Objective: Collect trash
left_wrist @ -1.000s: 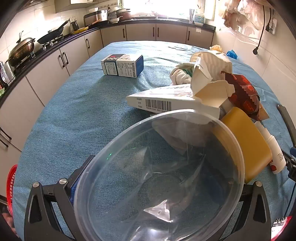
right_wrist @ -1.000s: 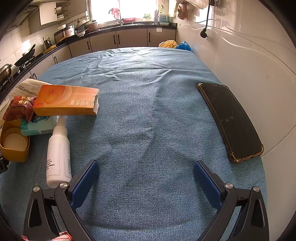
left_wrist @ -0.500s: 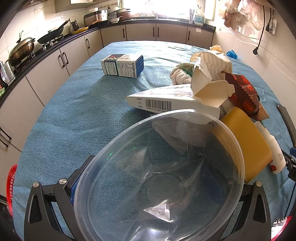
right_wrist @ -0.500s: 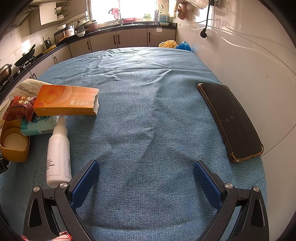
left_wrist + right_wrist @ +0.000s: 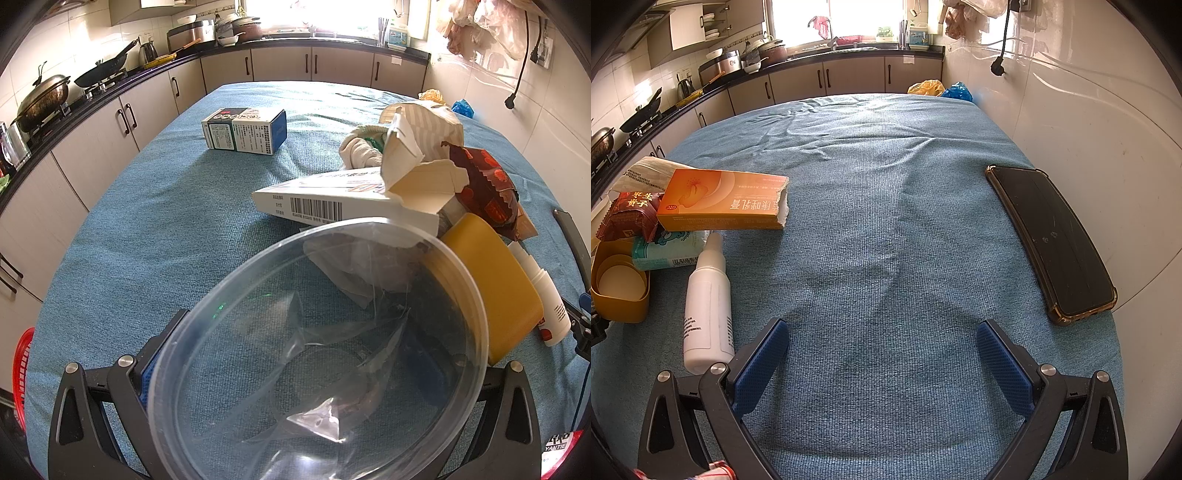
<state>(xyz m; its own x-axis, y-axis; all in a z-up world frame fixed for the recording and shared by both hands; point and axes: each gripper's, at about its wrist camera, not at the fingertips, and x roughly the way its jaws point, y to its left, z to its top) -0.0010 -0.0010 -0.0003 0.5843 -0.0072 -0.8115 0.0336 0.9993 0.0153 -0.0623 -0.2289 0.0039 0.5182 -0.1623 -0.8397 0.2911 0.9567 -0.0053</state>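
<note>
My left gripper [image 5: 295, 343] is shut on a clear plastic bowl [image 5: 229, 369] that fills the near part of the left wrist view, with crumpled clear film inside it. Just beyond the bowl is a pile: a white barcode box [image 5: 332, 203], a yellow tub [image 5: 491, 280], a red snack wrapper [image 5: 487, 188] and a white bottle [image 5: 550, 306]. A blue and white box [image 5: 245, 131] lies apart, further back. My right gripper [image 5: 882, 347] hovers open over bare blue cloth. The white bottle [image 5: 707, 299], an orange box [image 5: 724, 205] and the yellow tub [image 5: 620, 284] lie to its left.
A black phone [image 5: 1052, 240] lies along the wall on the right side of the blue tablecloth [image 5: 886, 184]. A red basket [image 5: 24, 365] shows below the table's left edge. Kitchen counters with pans run along the left and back.
</note>
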